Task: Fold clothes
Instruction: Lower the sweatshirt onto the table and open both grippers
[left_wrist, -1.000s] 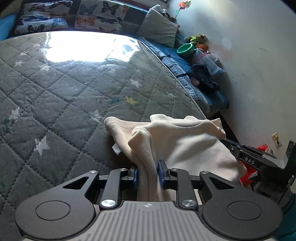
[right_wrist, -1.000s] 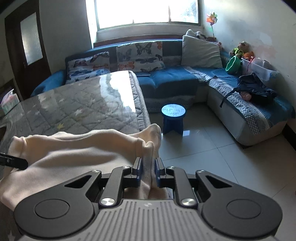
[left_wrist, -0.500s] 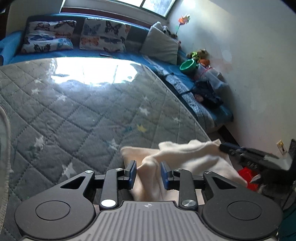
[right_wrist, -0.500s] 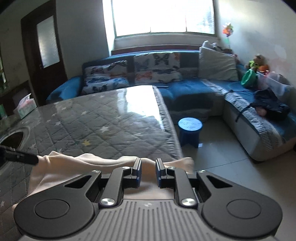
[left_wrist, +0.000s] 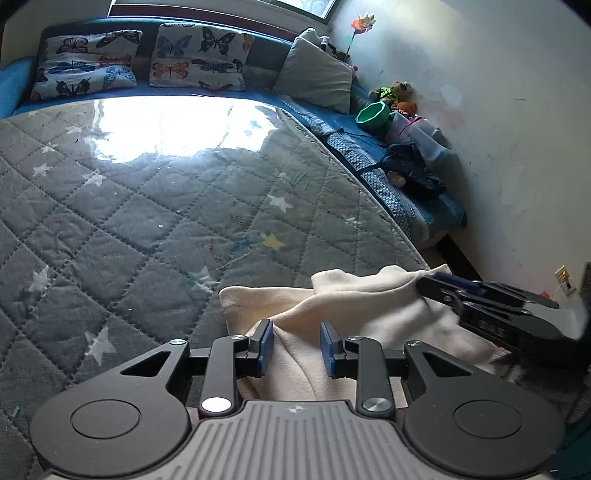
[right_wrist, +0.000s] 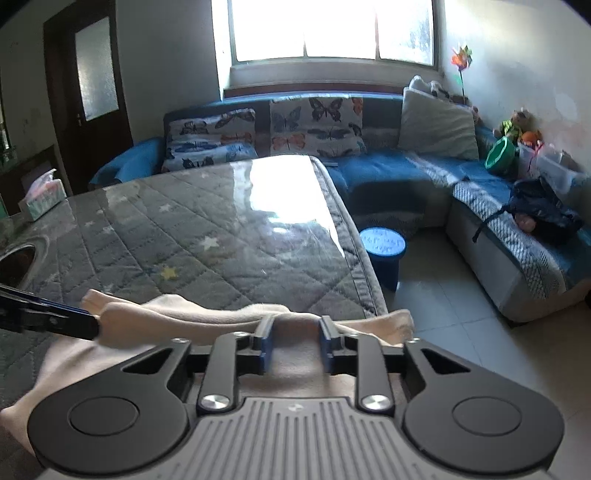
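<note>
Both claws have let go since a second ago: the left gripper (left_wrist: 294, 346) and right gripper (right_wrist: 294, 342) now stand spread apart, empty, over the cream garment (left_wrist: 369, 314), which lies bunched at the quilted table (left_wrist: 147, 206) edge, toward 5 o'clock in the left view. A fold looks just laid; next, I judge, comes smoothing or re-gripping an edge.

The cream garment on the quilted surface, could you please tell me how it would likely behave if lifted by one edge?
The cream garment would probably flop and drape: it already lies in soft rolls and folds. It looks like thick fleecy fabric, so likely light yet bulky. Its edge reaches the rim of the quilted surface, so a push toward that rim might slide it off.
</note>
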